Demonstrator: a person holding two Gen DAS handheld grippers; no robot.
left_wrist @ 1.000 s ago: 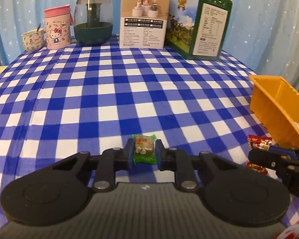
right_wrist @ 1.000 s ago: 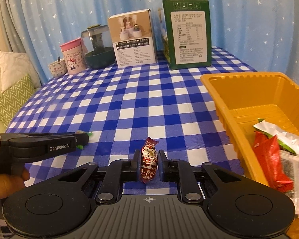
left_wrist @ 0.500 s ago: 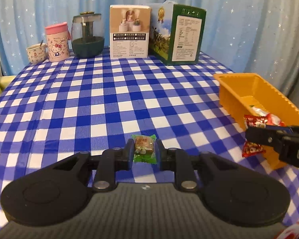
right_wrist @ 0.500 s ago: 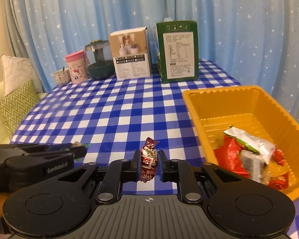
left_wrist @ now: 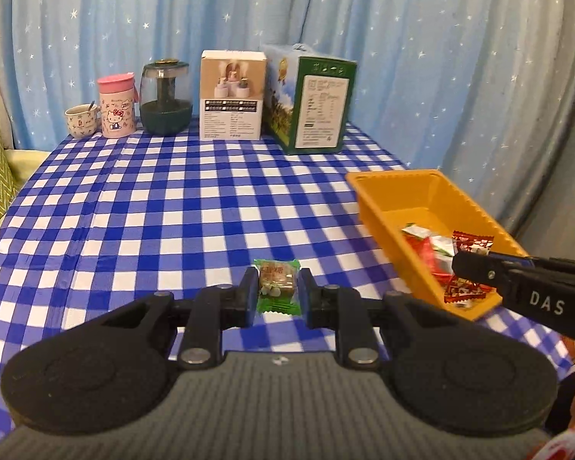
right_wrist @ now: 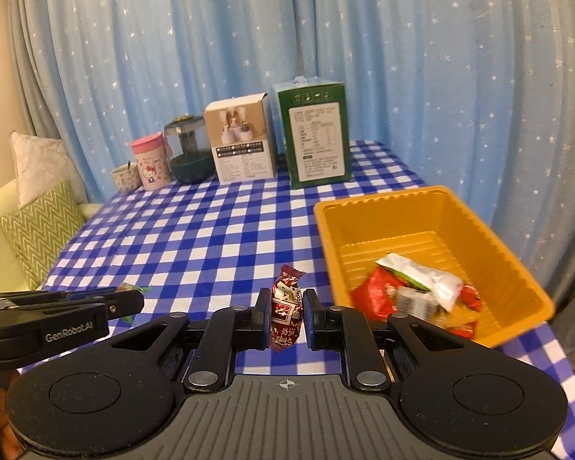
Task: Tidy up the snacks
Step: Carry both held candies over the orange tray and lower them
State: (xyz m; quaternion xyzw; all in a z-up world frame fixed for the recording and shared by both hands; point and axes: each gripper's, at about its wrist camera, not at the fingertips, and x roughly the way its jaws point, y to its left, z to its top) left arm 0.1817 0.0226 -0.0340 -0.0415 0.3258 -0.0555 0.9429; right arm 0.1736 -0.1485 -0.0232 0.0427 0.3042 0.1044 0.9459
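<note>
Two small wrapped snacks, light, crinkly, likely slippery; best pinched across the firm middle, not the twisted ends. Green-wrapped candy (left_wrist: 278, 286) clamped in the left gripper (left_wrist: 278, 296) above the checked bench (left_wrist: 165, 207). Red-wrapped candy (right_wrist: 286, 308) clamped in the right gripper (right_wrist: 286, 316), beside the orange tray (right_wrist: 490, 226) holding more wrappers.

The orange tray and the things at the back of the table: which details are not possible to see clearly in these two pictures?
- Snacks in the orange tray: right wrist view blurs them; in the left wrist view the right gripper covers part, so no count.
- Printed text on the green box and white box: too small to read.
- Contents of the small cup: hidden by its rim.
- Green candy label: too small.
</note>
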